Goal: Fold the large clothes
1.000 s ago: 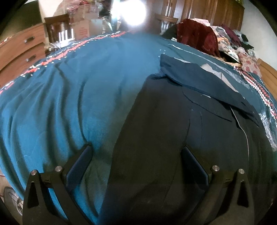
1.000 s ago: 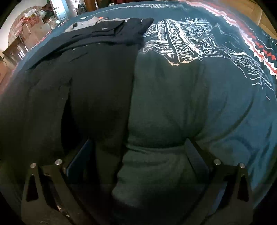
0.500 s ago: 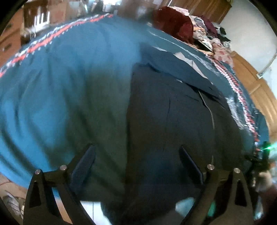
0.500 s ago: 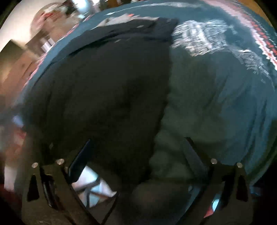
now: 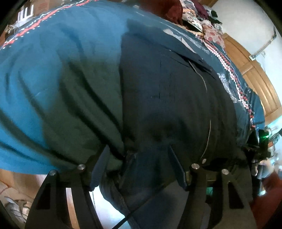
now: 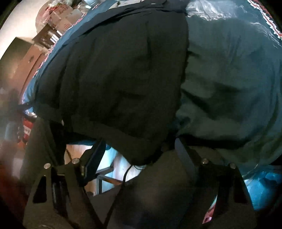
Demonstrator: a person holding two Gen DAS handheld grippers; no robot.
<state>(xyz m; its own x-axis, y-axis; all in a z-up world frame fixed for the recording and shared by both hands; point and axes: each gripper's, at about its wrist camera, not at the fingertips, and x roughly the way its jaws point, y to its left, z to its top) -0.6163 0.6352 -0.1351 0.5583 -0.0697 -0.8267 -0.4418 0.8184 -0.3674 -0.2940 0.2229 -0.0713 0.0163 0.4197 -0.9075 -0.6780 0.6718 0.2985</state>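
A large dark navy garment (image 5: 167,96) lies spread on a teal blanket (image 5: 52,79), its collar end far from me and its near hem hanging over the bed edge. My left gripper (image 5: 139,167) stands at that hem's left corner. Its fingers are apart with the hanging cloth between them. In the right wrist view the same garment (image 6: 123,79) fills the left half and the blanket (image 6: 229,88) the right. My right gripper (image 6: 139,155) is at the hem's right corner, open, the cloth edge between its fingers. The right gripper's body with a green light (image 5: 262,141) shows at the left view's right edge.
A heap of mixed clothes (image 5: 193,15) lies at the far end of the bed. A wooden panel (image 5: 255,74) runs along the right side. A wooden dresser (image 6: 30,67) stands beyond the bed's left side. Bare floor (image 6: 119,169) shows under the bed edge.
Both grippers dropped from above the garment to its near hem at the bed edge. The fingers of each now stand closer together, around the hanging cloth.
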